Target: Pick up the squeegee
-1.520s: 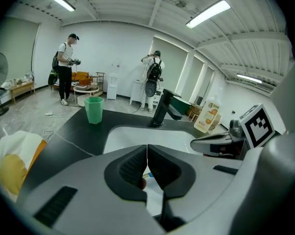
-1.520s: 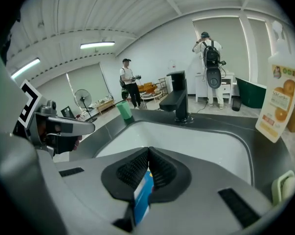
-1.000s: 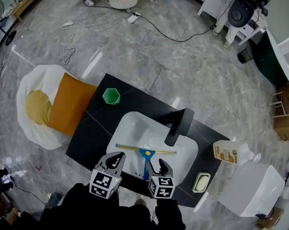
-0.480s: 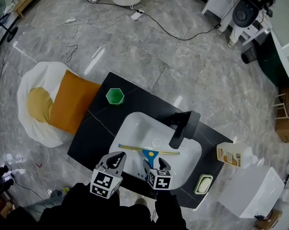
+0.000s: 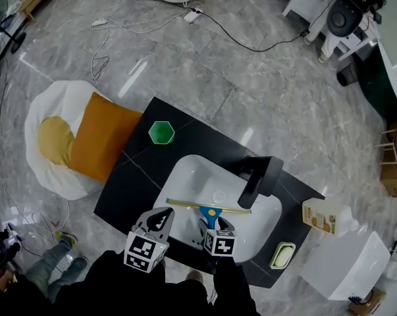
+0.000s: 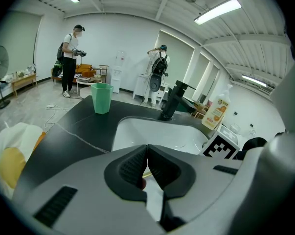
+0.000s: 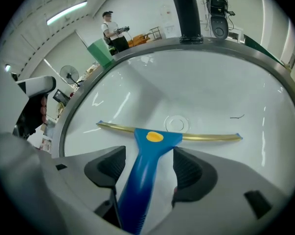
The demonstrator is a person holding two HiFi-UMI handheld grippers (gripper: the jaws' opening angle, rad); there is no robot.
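Observation:
The squeegee [image 5: 209, 209], with a blue handle and a brass-coloured blade, lies flat in the white sink [image 5: 185, 176], handle pointing at me. In the right gripper view the squeegee [image 7: 152, 146] runs between the jaws. My right gripper [image 5: 211, 229] [image 7: 148, 166] straddles the handle, jaws closing, with a gap still showing between each pad and the handle. My left gripper [image 5: 160, 221] [image 6: 147, 168] hovers over the sink's near left rim, shut with nothing in it.
A black faucet [image 5: 257, 176] [image 7: 186, 13] stands at the sink's far right. A green cup [image 5: 161, 132] sits on the black counter [image 5: 129, 183]. A soap bottle [image 5: 326, 217] and a soap dish [image 5: 282, 255] lie right. An orange cushion [image 5: 99, 143] lies on the floor, left.
My right gripper has sunk into the sink and now sits over the squeegee's handle. The left gripper has hardly moved.

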